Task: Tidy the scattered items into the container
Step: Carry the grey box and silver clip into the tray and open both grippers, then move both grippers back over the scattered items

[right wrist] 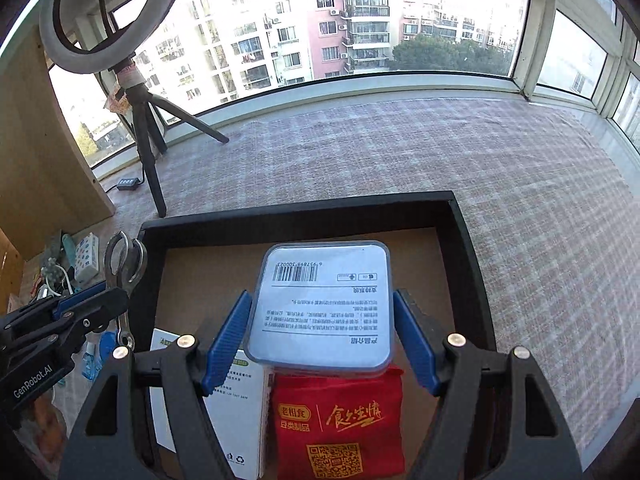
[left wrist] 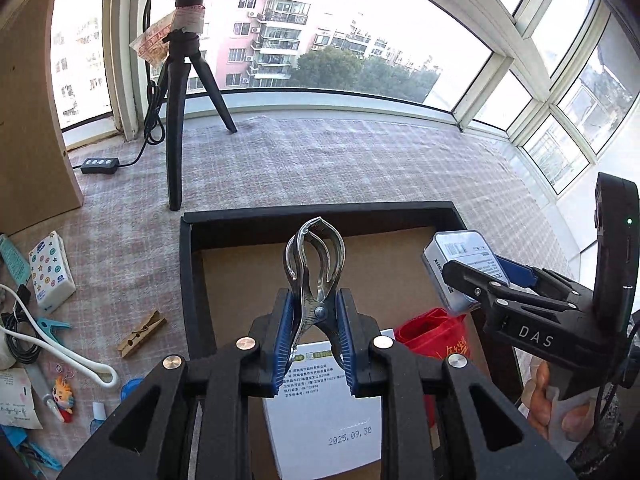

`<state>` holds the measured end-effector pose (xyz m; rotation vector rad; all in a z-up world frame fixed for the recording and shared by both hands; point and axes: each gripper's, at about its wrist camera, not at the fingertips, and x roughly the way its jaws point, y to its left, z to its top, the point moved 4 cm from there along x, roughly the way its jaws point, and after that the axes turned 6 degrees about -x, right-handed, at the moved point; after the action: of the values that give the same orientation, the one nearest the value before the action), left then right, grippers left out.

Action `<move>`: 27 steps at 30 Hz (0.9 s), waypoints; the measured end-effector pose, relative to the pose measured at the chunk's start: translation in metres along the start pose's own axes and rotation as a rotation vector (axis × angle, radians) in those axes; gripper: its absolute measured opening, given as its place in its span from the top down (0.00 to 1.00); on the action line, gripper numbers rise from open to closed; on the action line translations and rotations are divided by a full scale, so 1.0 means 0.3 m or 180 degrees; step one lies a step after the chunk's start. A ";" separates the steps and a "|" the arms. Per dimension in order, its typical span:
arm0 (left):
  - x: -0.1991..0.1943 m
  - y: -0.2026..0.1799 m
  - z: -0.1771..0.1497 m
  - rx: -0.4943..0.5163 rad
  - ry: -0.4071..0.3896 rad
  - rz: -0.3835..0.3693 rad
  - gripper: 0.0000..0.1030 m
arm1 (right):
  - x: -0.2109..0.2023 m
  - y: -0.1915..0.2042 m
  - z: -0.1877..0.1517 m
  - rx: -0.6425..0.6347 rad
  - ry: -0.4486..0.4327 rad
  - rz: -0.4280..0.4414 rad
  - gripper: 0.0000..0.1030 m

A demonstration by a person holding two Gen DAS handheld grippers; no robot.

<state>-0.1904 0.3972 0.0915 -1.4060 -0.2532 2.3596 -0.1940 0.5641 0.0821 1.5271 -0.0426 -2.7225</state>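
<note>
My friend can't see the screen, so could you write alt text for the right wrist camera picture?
A hand-held right gripper with blue pads grips a flat square tin with a barcode label above a black cardboard tray holding a red snack pouch and a white box. At left, the left gripper holds a shiny metal clamp.

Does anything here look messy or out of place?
Yes. Left of the black box, small things lie scattered on the cloth: a wooden clothespin, a tissue pack, a white cable. Inside the box, nothing looks spilled or broken.

Shiny metal clip (left wrist: 316,276), matt cardboard container (left wrist: 248,272).
</note>
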 end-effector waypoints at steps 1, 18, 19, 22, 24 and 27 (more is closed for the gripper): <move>-0.002 -0.011 0.004 0.0011 -0.0035 0.0031 0.59 | 0.002 -0.010 -0.002 0.0034 0.0001 -0.0031 0.31; -0.112 0.124 -0.051 -0.0060 -0.0158 0.0207 0.51 | -0.042 0.213 0.015 -0.0310 -0.0074 0.0278 0.31; -0.127 0.148 -0.059 -0.0097 -0.0169 0.0224 0.51 | -0.042 0.236 0.012 -0.0355 -0.0067 0.0310 0.31; -0.174 0.232 -0.084 -0.0217 -0.0189 0.0293 0.51 | -0.041 0.305 0.005 -0.0486 -0.0046 0.0400 0.31; -0.206 0.294 -0.107 -0.0290 -0.0207 0.0367 0.51 | -0.040 0.354 0.000 -0.0583 -0.0028 0.0463 0.31; -0.248 0.389 -0.150 -0.0383 -0.0208 0.0466 0.51 | -0.039 0.426 -0.010 -0.0698 -0.0013 0.0556 0.31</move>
<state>-0.1460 0.2586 0.0900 -1.4482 -0.3254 2.5508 -0.1848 0.4368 0.0949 1.3881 0.1134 -2.5007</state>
